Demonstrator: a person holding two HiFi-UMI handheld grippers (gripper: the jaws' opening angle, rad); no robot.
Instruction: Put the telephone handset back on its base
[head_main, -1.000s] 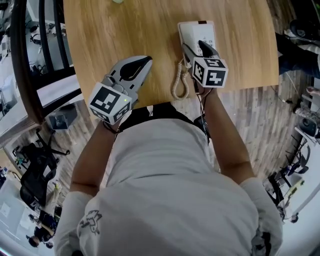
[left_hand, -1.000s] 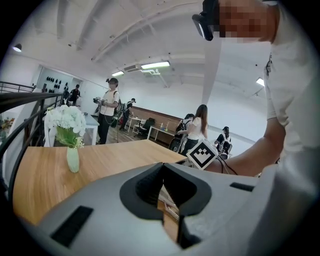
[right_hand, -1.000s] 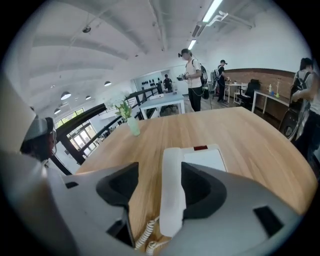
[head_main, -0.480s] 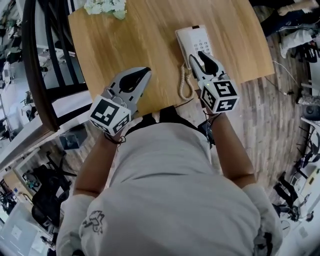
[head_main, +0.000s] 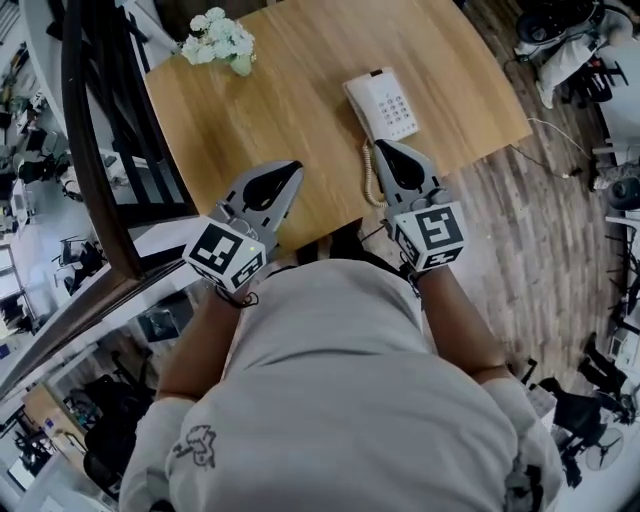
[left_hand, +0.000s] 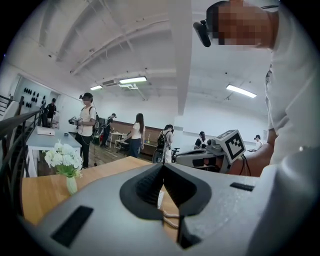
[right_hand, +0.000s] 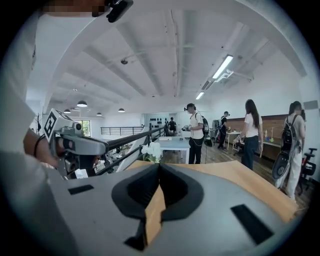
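Your right gripper (head_main: 385, 150) has pulled back toward near edge, off phone; jaws just closed together, nothing between. Left gripper (head_main: 290, 172) also pinched together, empty. Handset (head_main: 360, 100) appears seated on base (head_main: 396, 108), far right of table (head_main: 300, 80): task looks done

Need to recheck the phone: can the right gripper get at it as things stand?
Probably yes. The right gripper hangs just short of the phone, only bare table between them, the cord alongside. Its jaws are shut and empty, so they must open first.
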